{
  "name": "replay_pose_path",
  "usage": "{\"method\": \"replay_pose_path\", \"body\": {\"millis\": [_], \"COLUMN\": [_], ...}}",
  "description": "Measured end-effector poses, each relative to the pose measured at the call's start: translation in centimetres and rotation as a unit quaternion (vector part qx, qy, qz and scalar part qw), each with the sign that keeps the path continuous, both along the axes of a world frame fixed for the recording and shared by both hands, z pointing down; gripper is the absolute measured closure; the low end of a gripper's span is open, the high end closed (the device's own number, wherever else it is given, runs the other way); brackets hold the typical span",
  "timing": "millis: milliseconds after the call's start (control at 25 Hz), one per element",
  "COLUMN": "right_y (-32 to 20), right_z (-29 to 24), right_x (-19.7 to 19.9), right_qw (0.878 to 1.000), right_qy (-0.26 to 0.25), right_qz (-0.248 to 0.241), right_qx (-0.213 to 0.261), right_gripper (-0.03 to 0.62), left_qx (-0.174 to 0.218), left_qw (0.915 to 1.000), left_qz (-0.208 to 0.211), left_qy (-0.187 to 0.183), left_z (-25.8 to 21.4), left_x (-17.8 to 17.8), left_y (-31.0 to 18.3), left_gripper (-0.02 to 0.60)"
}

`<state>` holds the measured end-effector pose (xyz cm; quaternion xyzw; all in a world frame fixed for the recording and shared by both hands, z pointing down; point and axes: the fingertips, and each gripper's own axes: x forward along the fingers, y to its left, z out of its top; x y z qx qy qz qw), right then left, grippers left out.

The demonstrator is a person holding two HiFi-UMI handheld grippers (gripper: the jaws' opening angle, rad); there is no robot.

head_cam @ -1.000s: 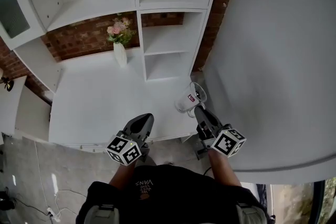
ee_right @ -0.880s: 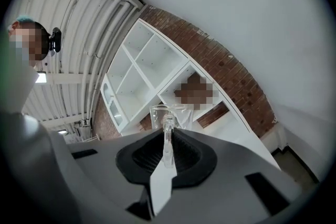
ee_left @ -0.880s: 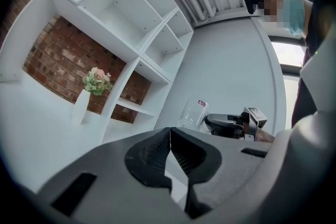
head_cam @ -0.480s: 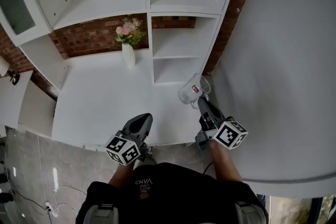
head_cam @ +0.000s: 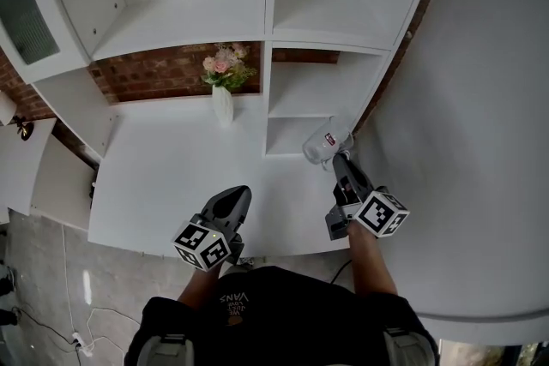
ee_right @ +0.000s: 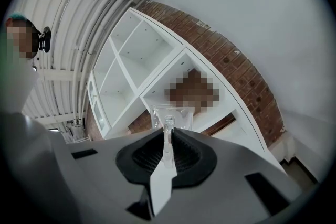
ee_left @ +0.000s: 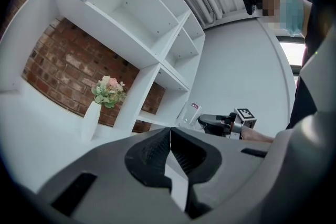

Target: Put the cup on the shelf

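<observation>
A clear glass cup (head_cam: 326, 142) with a small red-and-white label hangs in the air in front of the lowest compartment of the white shelf unit (head_cam: 296, 103). My right gripper (head_cam: 340, 159) is shut on the cup's handle (ee_right: 167, 134), and the cup body (ee_right: 171, 117) shows just beyond the jaws. The cup (ee_left: 188, 114) and the right gripper (ee_left: 209, 121) also show in the left gripper view, at mid-right. My left gripper (head_cam: 232, 200) is shut with nothing in it, low over the near part of the white counter (head_cam: 171, 176).
A white vase with pink flowers (head_cam: 223, 86) stands on the counter against the brick wall (head_cam: 146, 73), left of the shelf's upright. A glass-fronted cabinet door (head_cam: 26, 9) stands at the far left. A grey-white wall (head_cam: 480, 124) closes off the right.
My right gripper has carried the cup up and forward, from over the counter's near right part to the front of the low shelf compartment. The left gripper has stayed put.
</observation>
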<state>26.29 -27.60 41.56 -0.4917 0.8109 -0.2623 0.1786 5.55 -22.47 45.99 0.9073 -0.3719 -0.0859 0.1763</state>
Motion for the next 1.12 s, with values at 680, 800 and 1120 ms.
{"method": "replay_pose_path", "body": {"millis": [680,800,1120], "right_y": [-10.4,-11.4,-12.9], "right_z": [0.3,0.4,1.1], "right_x": [-0.1,0.0,-0.3], "right_qw": [0.998,0.996,0.990], "right_qy": [0.060,0.077,0.135], "right_qz": [0.029,0.034,0.045], "right_qx": [-0.004,-0.004,-0.004], "right_gripper": [0.565,0.565,0.566], "left_qx": [-0.015,-0.017,-0.017], "left_qw": [0.9997,0.9996,0.9996], "left_qz": [-0.018,-0.018,-0.015], "left_qy": [0.010,0.012,0.015], "left_z": [1.9,2.1,2.3], "left_x": [-3.0,-3.2,-3.2], "left_y": [-5.4,-5.9,-7.2], "left_gripper": [0.574,0.574,0.575]}}
